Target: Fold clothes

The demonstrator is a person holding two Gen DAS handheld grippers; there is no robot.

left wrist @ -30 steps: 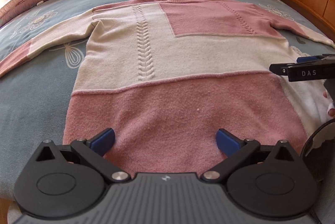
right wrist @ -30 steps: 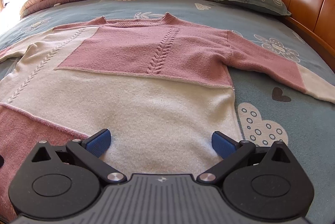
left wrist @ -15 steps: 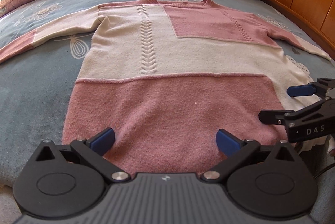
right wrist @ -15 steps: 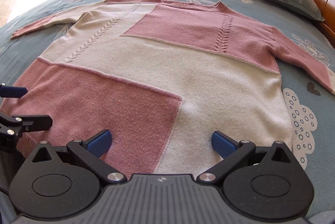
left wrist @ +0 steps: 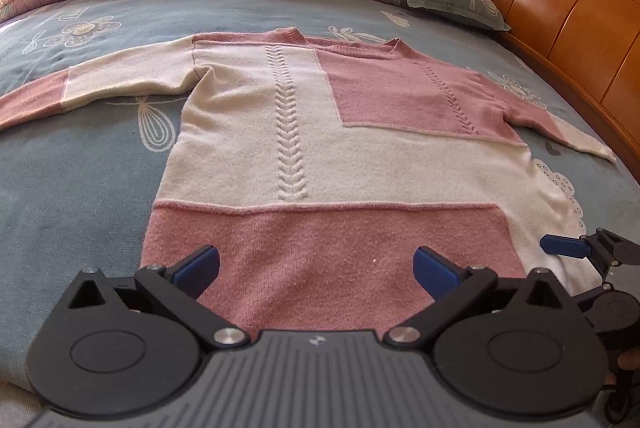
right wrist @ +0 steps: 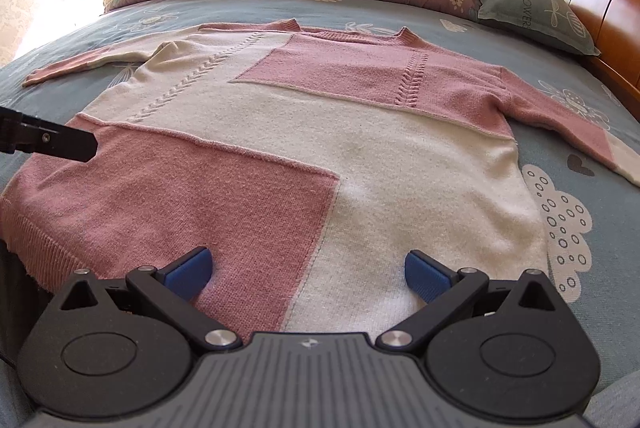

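On blue floral bedspread (left wrist: 80,168), pink-and-cream knit sweater (left wrist: 320,156) lies flat; left gripper (left wrist: 316,268) and right gripper (right wrist: 308,270) spread wide, seemingly above hem.

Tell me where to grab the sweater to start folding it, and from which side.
Probably the hem corners. The sweater lies flat, front up, its hem nearest both open grippers. Come in low from the foot edge: left gripper on the pink corner, right gripper on the cream corner, sliding one finger under the edge.

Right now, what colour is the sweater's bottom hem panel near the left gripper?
Pink, seen best in the left wrist view: sweater.
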